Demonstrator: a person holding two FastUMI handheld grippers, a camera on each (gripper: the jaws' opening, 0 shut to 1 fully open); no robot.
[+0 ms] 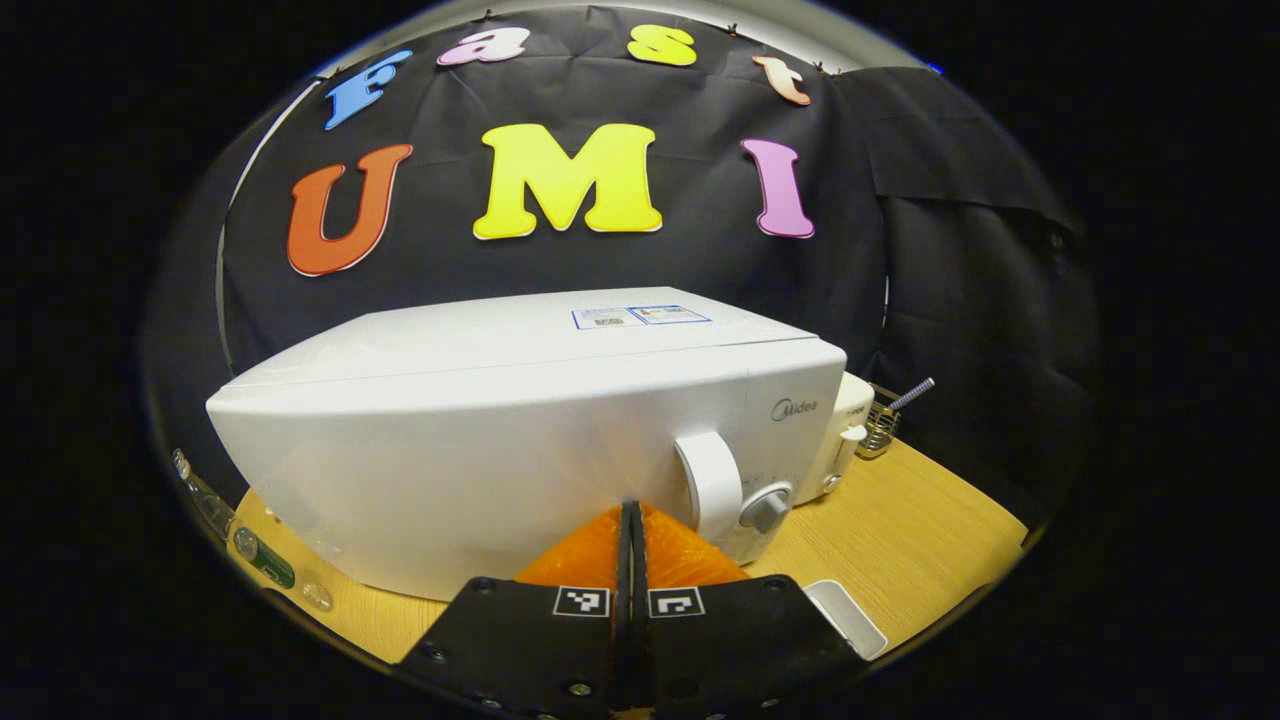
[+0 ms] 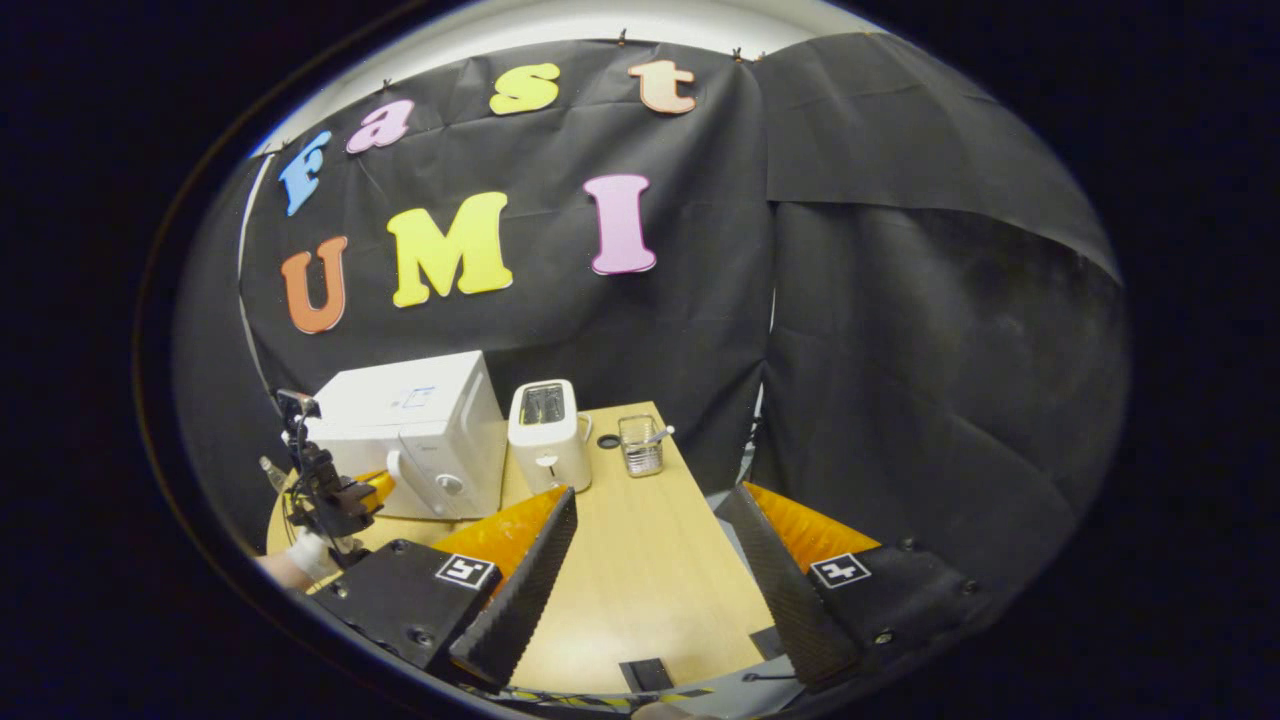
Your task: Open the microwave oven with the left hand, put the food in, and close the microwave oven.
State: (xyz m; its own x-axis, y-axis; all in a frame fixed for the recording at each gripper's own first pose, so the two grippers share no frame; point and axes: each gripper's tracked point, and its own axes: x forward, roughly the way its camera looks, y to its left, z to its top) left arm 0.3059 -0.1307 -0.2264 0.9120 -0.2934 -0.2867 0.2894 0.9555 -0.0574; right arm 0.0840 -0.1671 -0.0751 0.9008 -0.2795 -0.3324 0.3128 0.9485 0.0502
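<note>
A: Where is handle (image 1: 708,484) vs L gripper (image 1: 631,520)?
B: On microwave (image 1: 520,440) front, just right of closed jaws, axis vertical. Door shut.
A: R gripper (image 2: 650,535)?
B: Jaws open, far from microwave. Food I cannot see.

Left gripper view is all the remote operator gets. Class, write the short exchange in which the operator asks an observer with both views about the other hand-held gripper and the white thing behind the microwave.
Operator: How does the right hand-held gripper stand?
Observer: It hangs over the table, jaws wide open, nothing between them.
Operator: What is the white thing behind the microwave?
Observer: A toaster with a slotted top, standing right beside the microwave.
</note>
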